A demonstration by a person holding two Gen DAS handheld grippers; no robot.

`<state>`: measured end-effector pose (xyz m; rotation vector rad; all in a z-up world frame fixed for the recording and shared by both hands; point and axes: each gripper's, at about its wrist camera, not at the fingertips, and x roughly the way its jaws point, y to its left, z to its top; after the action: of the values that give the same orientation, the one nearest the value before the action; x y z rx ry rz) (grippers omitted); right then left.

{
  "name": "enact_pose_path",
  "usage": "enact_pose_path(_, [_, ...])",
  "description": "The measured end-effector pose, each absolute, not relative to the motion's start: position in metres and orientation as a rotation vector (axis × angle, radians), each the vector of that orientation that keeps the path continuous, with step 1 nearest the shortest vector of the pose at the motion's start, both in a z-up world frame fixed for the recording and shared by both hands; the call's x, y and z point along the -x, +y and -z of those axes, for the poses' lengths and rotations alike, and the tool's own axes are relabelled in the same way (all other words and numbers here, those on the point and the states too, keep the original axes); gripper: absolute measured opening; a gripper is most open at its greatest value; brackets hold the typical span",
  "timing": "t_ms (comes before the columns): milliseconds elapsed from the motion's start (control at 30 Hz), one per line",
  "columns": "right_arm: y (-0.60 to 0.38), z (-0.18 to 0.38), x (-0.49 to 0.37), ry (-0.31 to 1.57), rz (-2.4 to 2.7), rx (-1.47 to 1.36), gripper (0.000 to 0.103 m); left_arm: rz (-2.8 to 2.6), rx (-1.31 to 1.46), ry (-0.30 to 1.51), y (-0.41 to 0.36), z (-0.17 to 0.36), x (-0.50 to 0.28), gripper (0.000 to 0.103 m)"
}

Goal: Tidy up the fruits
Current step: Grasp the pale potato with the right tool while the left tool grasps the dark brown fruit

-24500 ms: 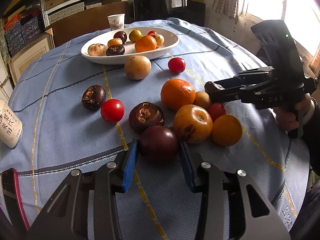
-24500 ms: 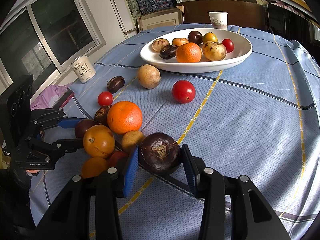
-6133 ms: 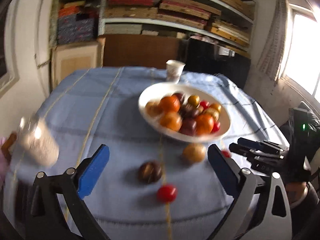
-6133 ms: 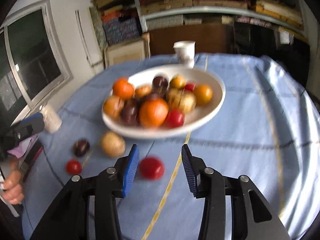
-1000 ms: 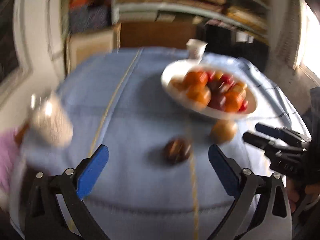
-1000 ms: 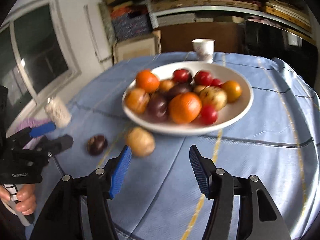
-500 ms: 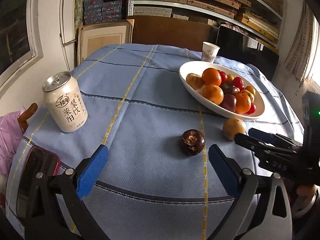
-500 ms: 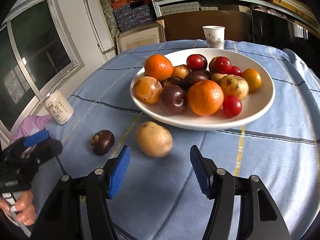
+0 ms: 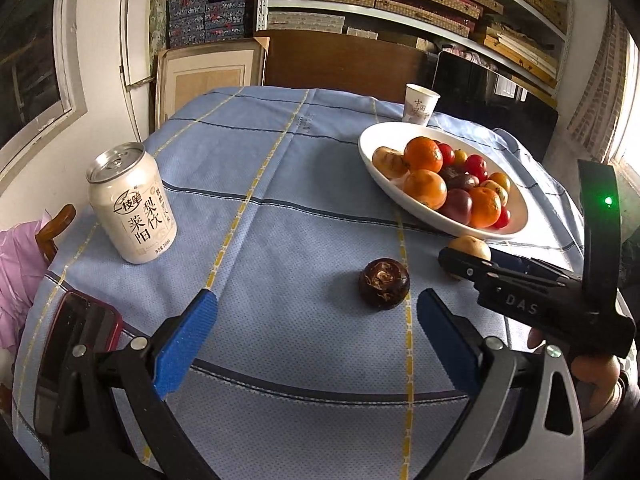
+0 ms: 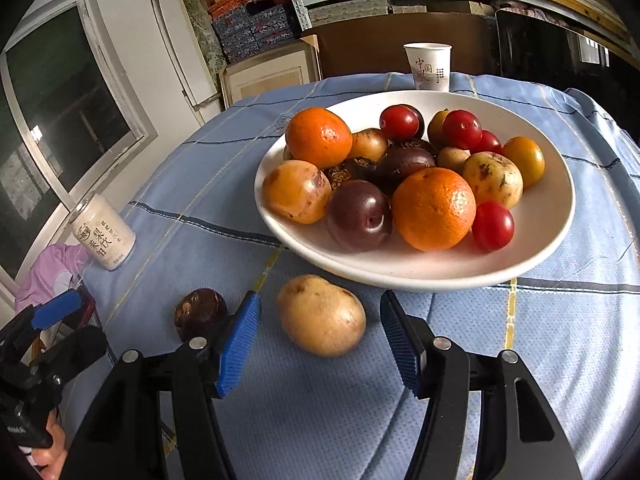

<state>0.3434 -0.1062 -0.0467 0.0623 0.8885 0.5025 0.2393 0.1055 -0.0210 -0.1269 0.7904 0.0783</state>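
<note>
A white bowl (image 10: pixel 520 268) (image 9: pixel 368 160) heaped with oranges, red and dark fruits stands on the blue cloth. Just in front of it lies a tan round fruit (image 10: pixel 322 314) (image 9: pixel 472 247), framed by the blue pads of my right gripper (image 10: pixel 320 340), which is open and clear of it on both sides. A dark brown fruit (image 9: pixel 384 284) (image 10: pixel 200 312) lies further left on the cloth. My left gripper (image 9: pixel 316 340) is wide open, short of the dark fruit, which sits ahead between the fingertips. The right gripper (image 9: pixel 466 260) reaches in from the right in the left wrist view.
A drink can (image 9: pixel 132 204) (image 10: pixel 104 242) stands at the table's left side. A paper cup (image 10: pixel 428 66) (image 9: pixel 418 109) is behind the bowl. A red-cased phone (image 9: pixel 76 344) lies at the near left edge, beside pink cloth (image 9: pixel 16 276). Shelves and a window ring the table.
The right gripper has come forward and lower, so the tan fruit now sits between its pads. The left view sharpened from blur; the dark fruit now sits nearer its fingertips.
</note>
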Motion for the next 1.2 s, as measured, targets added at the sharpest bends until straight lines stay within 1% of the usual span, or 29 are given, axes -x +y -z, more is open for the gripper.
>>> enact_pose_path(167, [-0.104, 0.048, -0.346, 0.895, -0.495, -0.067, 0.061, -0.081, 0.119, 0.792, 0.105, 0.021, -0.240, 0.098])
enact_pose_path(267, [-0.104, 0.048, -0.346, 0.898, -0.487, -0.066, 0.051, -0.089, 0.111, 0.790, 0.105, 0.022, -0.240, 0.098])
enact_pose_path(300, [-0.104, 0.048, -0.347, 0.899, -0.487, -0.067, 0.042, -0.091, 0.107, 0.789, 0.105, 0.022, -0.240, 0.098])
enact_pose_path(333, [-0.104, 0.048, -0.347, 0.901, -0.494, -0.073, 0.041, -0.093, 0.103, 0.789, 0.104, 0.023, -0.240, 0.098])
enact_pose_path(567, [-0.122, 0.042, -0.337, 0.880, -0.492, -0.113, 0.041, -0.105, 0.094, 0.794, 0.103, 0.028, -0.243, 0.098])
enact_pose_path(733, [-0.150, 0.036, -0.317, 0.862, -0.484, -0.113, 0.041, -0.052, 0.044, 0.806, 0.088, 0.036, -0.254, 0.097])
enact_pose_path(767, [-0.157, 0.035, -0.313, 0.861, -0.480, -0.124, 0.041, -0.045, 0.033, 0.804, 0.085, 0.037, -0.256, 0.096])
enact_pose_path(833, [-0.166, 0.035, -0.309, 0.861, -0.477, -0.136, 0.041, -0.006, 0.007, 0.816, 0.075, 0.041, -0.264, 0.084])
enact_pose_path(900, [-0.173, 0.034, -0.306, 0.856, -0.472, -0.142, 0.041, 0.014, -0.005, 0.838, 0.069, 0.046, -0.270, 0.080])
enact_pose_path(1033, [-0.179, 0.033, -0.305, 0.854, -0.471, -0.155, 0.041, 0.005, -0.018, 0.875, 0.065, 0.057, -0.288, 0.079])
enact_pose_path(1067, [-0.180, 0.032, -0.305, 0.852, -0.472, -0.156, 0.041, 0.004, -0.016, 0.881, 0.065, 0.059, -0.291, 0.076])
enact_pose_path(1100, [-0.180, 0.031, -0.305, 0.849, -0.474, -0.156, 0.041, 0.011, -0.005, 0.895, 0.066, 0.061, -0.296, 0.069])
enact_pose_path(1133, [-0.180, 0.031, -0.304, 0.847, -0.475, -0.155, 0.041, 0.022, 0.006, 0.906, 0.066, 0.063, -0.299, 0.065])
enact_pose_path(1200, [-0.180, 0.030, -0.304, 0.839, -0.474, -0.146, 0.041, 0.034, 0.018, 0.925, 0.065, 0.067, -0.305, 0.061])
